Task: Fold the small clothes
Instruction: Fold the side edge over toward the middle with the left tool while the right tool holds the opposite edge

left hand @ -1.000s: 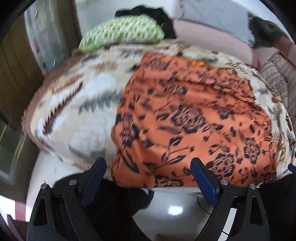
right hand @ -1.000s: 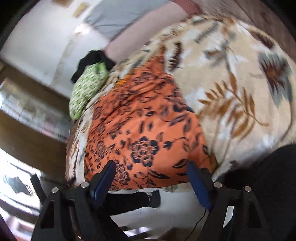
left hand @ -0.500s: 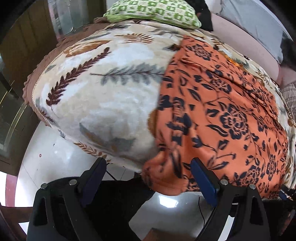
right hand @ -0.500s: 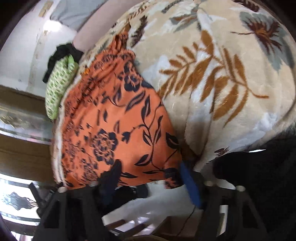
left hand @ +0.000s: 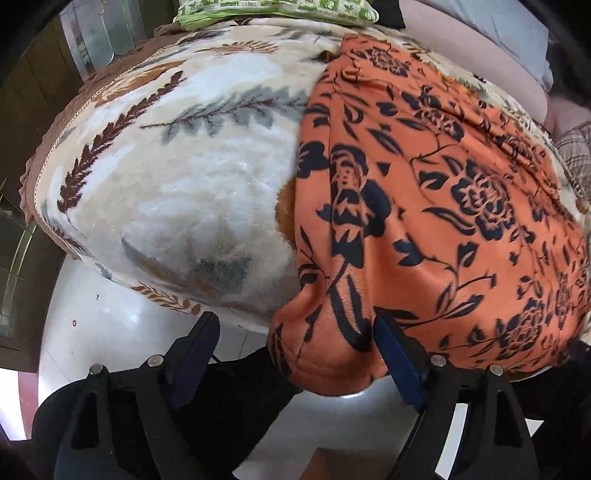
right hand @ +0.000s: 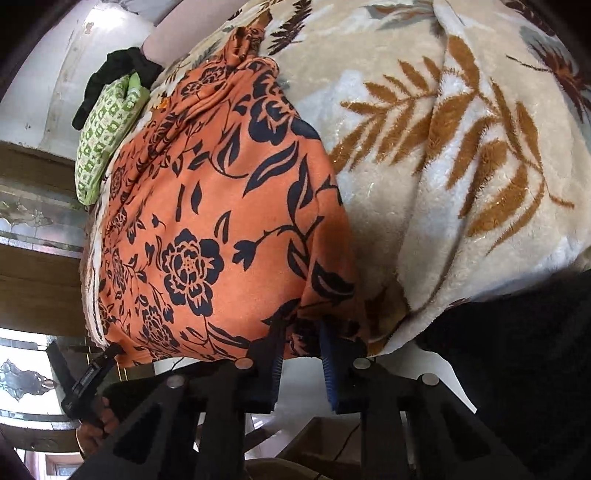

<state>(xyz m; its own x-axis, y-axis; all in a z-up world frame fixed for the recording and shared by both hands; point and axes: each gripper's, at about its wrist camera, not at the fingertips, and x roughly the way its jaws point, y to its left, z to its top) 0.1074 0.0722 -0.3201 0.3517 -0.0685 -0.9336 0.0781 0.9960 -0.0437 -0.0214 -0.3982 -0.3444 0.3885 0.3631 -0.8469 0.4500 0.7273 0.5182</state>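
Observation:
An orange garment with dark blue flowers point(left hand: 436, 206) lies spread on a cream leaf-print blanket point(left hand: 177, 177) over a bed. Its near hem hangs over the bed's edge. My left gripper point(left hand: 295, 336) is open, its blue fingers on either side of the garment's near left corner. In the right wrist view the garment point(right hand: 207, 236) fills the middle. My right gripper point(right hand: 301, 343) has its jaws nearly together, pinching the garment's near right corner at the hem. The other hand with its gripper point(right hand: 85, 384) shows at lower left.
A green patterned pillow point(left hand: 273, 9) and a dark cloth point(right hand: 110, 77) lie at the far end of the bed. A glossy white floor point(left hand: 110, 332) lies below the bed edge. Wooden and glass furniture point(right hand: 37, 221) stands on the left.
Both grippers moved closer to the garment's near hem. The right gripper closed from open onto the right corner. The left gripper came around the left corner, still open.

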